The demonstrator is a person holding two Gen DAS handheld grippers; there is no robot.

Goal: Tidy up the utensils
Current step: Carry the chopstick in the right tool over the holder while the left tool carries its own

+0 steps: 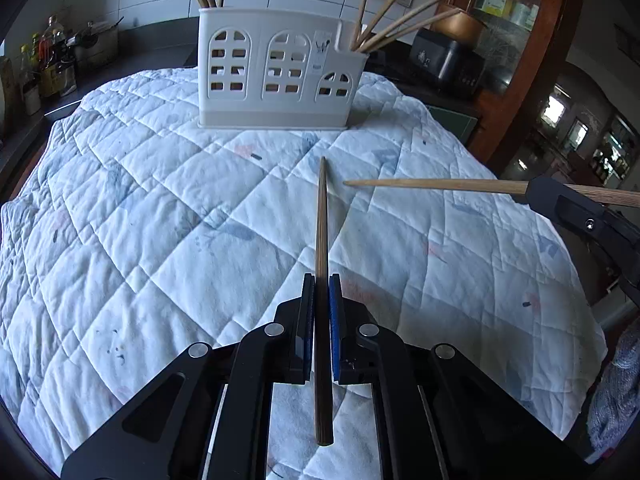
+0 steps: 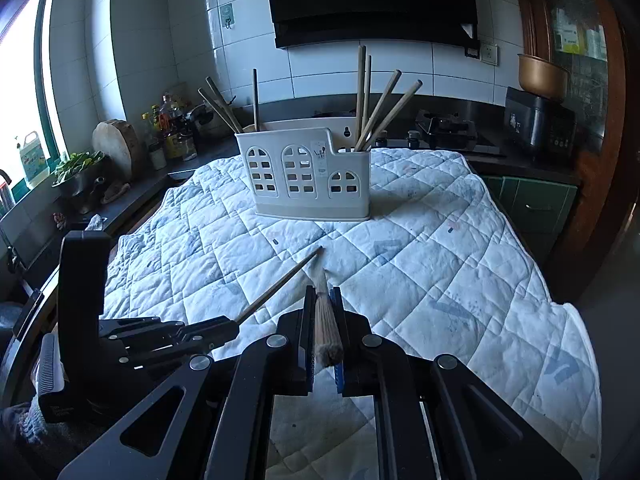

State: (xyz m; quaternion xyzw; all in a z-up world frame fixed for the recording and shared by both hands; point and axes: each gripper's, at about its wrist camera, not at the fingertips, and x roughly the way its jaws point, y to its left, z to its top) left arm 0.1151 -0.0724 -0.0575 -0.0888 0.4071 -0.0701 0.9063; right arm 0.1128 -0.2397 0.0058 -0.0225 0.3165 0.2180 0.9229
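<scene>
Both tongs, left tongs and right tongs, are clamped on one wooden chopstick apiece, light, stiff and likely slippery sticks best gripped mid-shaft, with the white holder standing ahead of them on the quilted desk.

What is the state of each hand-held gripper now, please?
Left hand-held gripper: closed on a dark brown wooden chopstick.
Right hand-held gripper: closed on a light brown wooden chopstick.
</scene>
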